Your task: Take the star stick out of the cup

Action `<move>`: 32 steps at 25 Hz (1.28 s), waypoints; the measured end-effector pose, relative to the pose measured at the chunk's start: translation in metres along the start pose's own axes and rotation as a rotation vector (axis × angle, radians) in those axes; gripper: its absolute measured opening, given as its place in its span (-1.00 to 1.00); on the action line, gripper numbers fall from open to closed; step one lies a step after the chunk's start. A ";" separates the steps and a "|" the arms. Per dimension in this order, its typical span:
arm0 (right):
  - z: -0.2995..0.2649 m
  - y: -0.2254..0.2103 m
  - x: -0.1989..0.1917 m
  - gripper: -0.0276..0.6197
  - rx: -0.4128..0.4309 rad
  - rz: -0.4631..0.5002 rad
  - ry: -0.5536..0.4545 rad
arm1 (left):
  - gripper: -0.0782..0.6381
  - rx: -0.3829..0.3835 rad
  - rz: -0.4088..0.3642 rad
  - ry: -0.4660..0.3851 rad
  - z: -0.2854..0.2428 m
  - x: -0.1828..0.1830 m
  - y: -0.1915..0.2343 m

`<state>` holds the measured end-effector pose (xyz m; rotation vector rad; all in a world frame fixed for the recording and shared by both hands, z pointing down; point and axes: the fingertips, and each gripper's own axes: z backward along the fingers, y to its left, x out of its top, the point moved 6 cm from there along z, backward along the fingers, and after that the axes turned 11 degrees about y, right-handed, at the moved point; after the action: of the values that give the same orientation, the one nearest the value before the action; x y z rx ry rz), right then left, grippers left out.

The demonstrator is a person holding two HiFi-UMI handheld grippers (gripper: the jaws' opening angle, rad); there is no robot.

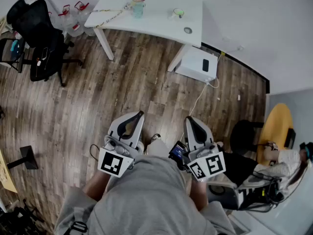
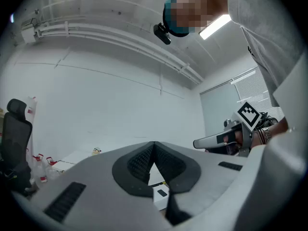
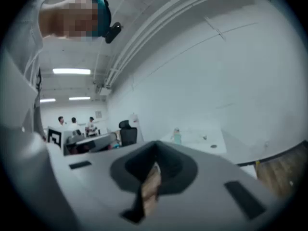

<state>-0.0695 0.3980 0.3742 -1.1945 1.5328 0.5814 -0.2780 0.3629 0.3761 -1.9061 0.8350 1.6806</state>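
**Star stick in its cup on the far table, both grippers shut and empty**

The star stick is too small to pick out with certainty. Something pale pokes from the top of the pale teal cup, and it cannot be told whether that is the stick. The cup stands upright near the far edge of the white rectangular table, towards the table's left end. A thin yellowish strand runs from beside the cup leftward across the tabletop. A small green-ringed round object and a dark grey disc lie to the right of the cup, apart from it.

A white box with a dark patch on its top sits on the brown wood-plank floor beside the table's right end. A black office chair stands to the left.

Both grippers are held close to the person's grey-clad body, well apart from the table. The left gripper has its jaw tips pressed together with nothing between them. The right gripper likewise has its tips meeting and nothing in its grasp.
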 end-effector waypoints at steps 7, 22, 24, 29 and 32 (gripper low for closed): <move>0.043 0.011 -0.012 -0.81 0.021 -0.017 -0.012 | -0.69 -0.029 -0.008 0.009 0.012 0.007 -0.047; 0.106 -0.030 -0.034 -0.81 0.011 -0.013 -0.036 | -0.69 -0.047 -0.031 0.018 -0.009 0.009 -0.129; 0.112 -0.033 -0.036 -0.81 0.030 0.000 -0.039 | -0.69 -0.032 -0.032 0.012 -0.009 0.009 -0.136; 0.118 -0.043 -0.033 -0.81 0.037 0.034 -0.039 | -0.69 -0.001 -0.022 -0.008 -0.013 0.009 -0.145; 0.124 -0.052 -0.036 -0.81 0.032 0.011 -0.051 | -0.69 -0.003 -0.025 -0.006 -0.019 0.008 -0.151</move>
<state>0.0285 0.4962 0.3787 -1.1397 1.5012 0.5882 -0.1579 0.4558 0.3633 -1.9053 0.8037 1.6731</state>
